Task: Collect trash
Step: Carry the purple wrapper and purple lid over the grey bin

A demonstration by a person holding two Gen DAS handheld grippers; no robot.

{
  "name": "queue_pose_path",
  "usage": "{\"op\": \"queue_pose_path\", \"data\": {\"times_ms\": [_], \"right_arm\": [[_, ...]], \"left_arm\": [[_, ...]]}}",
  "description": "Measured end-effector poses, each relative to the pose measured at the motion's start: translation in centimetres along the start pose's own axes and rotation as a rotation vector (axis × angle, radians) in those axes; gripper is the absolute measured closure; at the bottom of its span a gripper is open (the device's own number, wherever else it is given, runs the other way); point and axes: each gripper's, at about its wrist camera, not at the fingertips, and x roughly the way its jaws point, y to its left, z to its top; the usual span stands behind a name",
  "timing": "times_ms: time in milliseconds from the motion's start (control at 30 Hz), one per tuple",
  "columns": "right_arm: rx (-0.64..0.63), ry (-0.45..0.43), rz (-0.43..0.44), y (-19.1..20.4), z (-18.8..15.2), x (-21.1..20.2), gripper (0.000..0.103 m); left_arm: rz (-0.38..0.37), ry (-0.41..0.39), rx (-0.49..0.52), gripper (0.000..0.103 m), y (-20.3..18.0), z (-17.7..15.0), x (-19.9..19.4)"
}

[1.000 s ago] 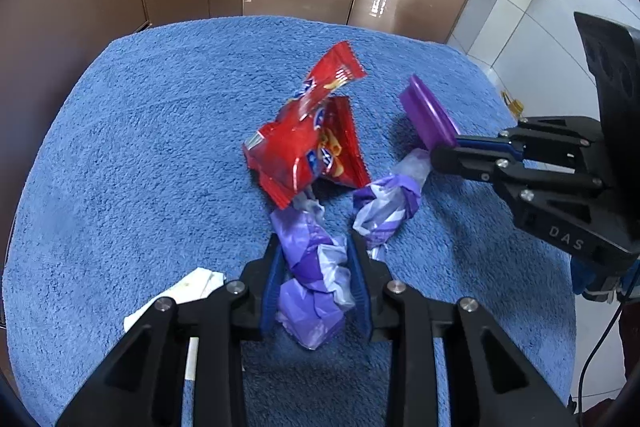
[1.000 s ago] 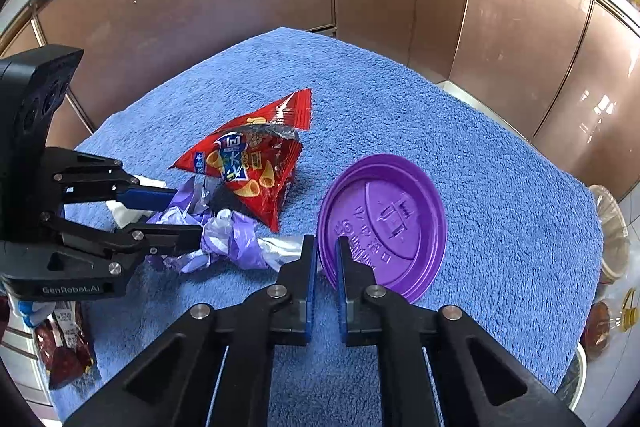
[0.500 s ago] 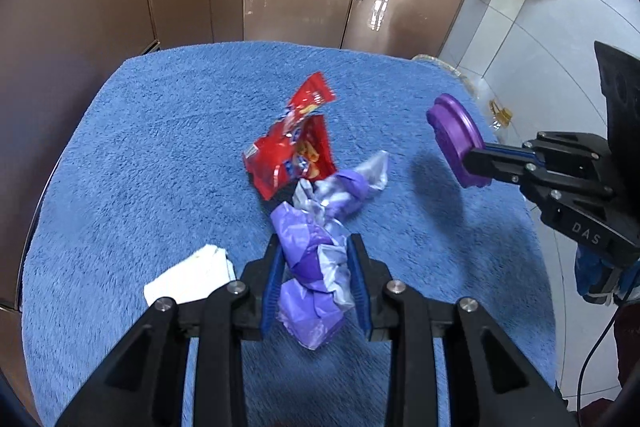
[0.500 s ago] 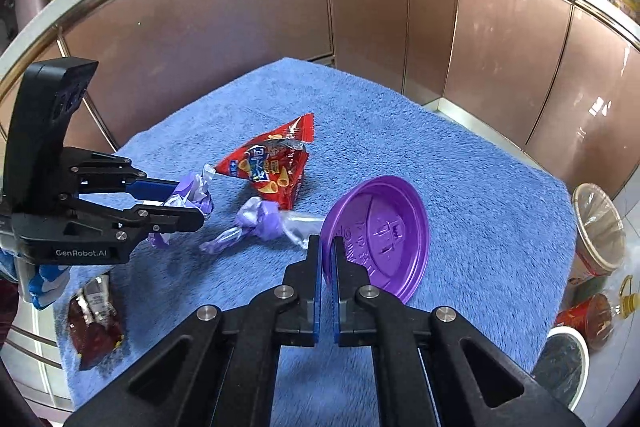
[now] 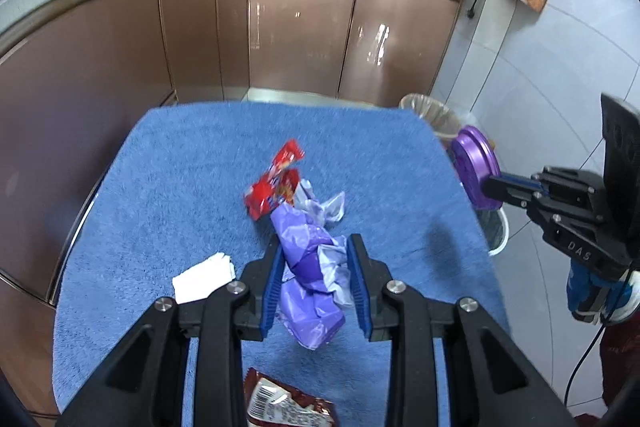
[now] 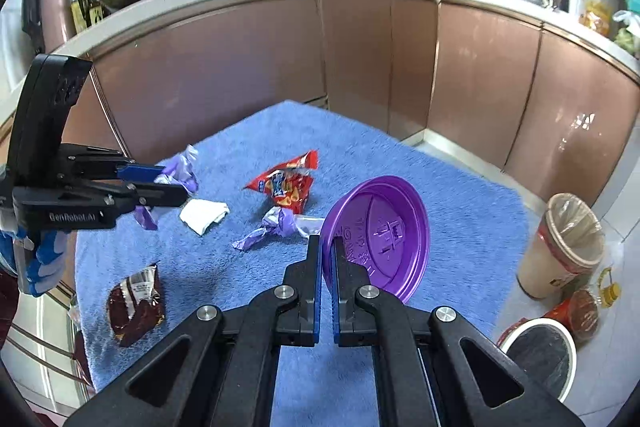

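Crumpled purple plastic bag [image 5: 310,267] is pinched by left hand-held gripper [image 5: 316,283], lifted above blue towel-covered table [image 5: 168,195]. Round purple plastic lid [image 6: 378,233] is clamped at rim by right hand-held gripper [image 6: 328,263], jaws nearly together. Red snack wrapper [image 6: 286,185], white tissue [image 6: 203,213] & brown packet [image 6: 136,305] are left on table.

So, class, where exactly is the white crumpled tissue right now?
The white tissue lies on the blue towel, left of the red snack packet in the right wrist view; in the left wrist view it sits just left of the left gripper.
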Motion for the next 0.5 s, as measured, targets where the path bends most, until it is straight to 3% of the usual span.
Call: {"op": "queue_pose_path", "data": {"times_ms": [233, 500], "right_arm": [[0.057, -0.063, -0.047, -3.2, -1.4, -4.8, 0.099], [0.172, -0.084, -0.138, -10.5, -4.5, -8.4, 0.099]], "left_arm": [[-0.021, -0.037, 0.052, 0.073, -4.4, 1.6, -1.7], [-0.114, -0.018, 0.127, 0.073, -12.2, 4.4, 1.6]]}}
